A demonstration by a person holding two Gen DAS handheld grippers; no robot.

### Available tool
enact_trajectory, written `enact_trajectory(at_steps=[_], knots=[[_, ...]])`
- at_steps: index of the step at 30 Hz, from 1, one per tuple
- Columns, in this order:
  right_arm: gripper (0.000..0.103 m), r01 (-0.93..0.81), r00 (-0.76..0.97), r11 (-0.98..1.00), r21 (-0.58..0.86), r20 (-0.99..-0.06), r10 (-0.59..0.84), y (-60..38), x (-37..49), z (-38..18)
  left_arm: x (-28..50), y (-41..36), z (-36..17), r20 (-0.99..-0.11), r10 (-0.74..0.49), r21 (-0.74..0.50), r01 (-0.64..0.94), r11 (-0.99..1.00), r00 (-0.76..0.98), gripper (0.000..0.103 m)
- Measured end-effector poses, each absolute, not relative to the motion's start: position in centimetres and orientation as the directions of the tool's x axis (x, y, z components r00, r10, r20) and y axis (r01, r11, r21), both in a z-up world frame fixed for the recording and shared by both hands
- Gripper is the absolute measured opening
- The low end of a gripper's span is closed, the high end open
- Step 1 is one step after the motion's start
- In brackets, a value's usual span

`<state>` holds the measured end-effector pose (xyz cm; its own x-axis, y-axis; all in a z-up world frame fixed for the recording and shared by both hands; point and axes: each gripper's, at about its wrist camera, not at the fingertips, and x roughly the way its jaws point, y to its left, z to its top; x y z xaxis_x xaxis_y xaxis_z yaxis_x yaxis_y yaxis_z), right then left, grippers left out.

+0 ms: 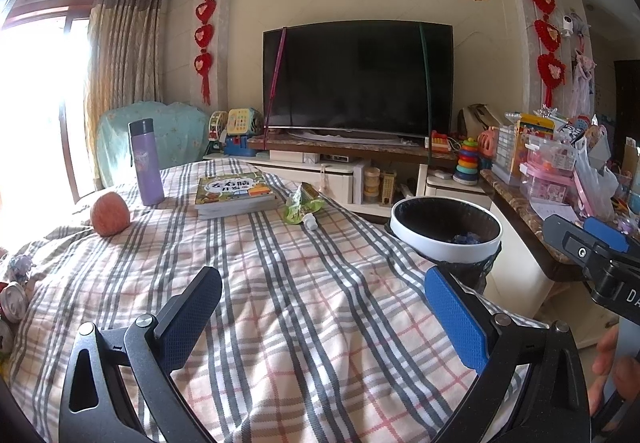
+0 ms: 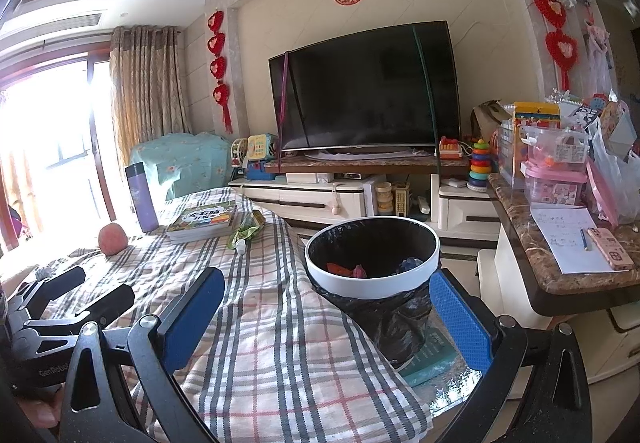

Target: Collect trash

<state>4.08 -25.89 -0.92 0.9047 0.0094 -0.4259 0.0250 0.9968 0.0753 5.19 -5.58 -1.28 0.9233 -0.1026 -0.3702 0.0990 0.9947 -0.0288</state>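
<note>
A green squeeze pouch [image 1: 300, 205] [image 2: 248, 229] with a white cap lies on the plaid-covered table [image 1: 304, 295] [image 2: 276, 343], beside a stack of books. The white-rimmed trash bin [image 1: 444, 249] [image 2: 372, 287] with a black liner stands off the table's right edge and holds some red and blue scraps. My left gripper [image 1: 324, 323] [image 2: 86, 289] hovers open over the cloth, holding nothing. Just left of the bin, my right gripper [image 2: 326, 319] [image 1: 570, 225] is open and empty too. Both are well short of the pouch.
An apple [image 1: 110, 213], a purple bottle [image 1: 146, 163] and books [image 1: 236, 195] sit at the table's far end. Drink cans [image 1: 12, 303] lie at the left edge. A cluttered marble counter [image 2: 560, 283] with a paper and phone [image 2: 612, 249] is right of the bin.
</note>
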Motion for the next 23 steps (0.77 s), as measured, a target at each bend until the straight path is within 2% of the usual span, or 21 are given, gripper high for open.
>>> enact_trajectory(at_steps=[23], knots=[[0.103,0.004,0.888,0.995,0.099,-0.458,0.042,-25.5,5.5,-1.7,6.2,-4.7,-1.2,-0.379,-0.137,-0.094,0.109,0.990,0.915,0.102]])
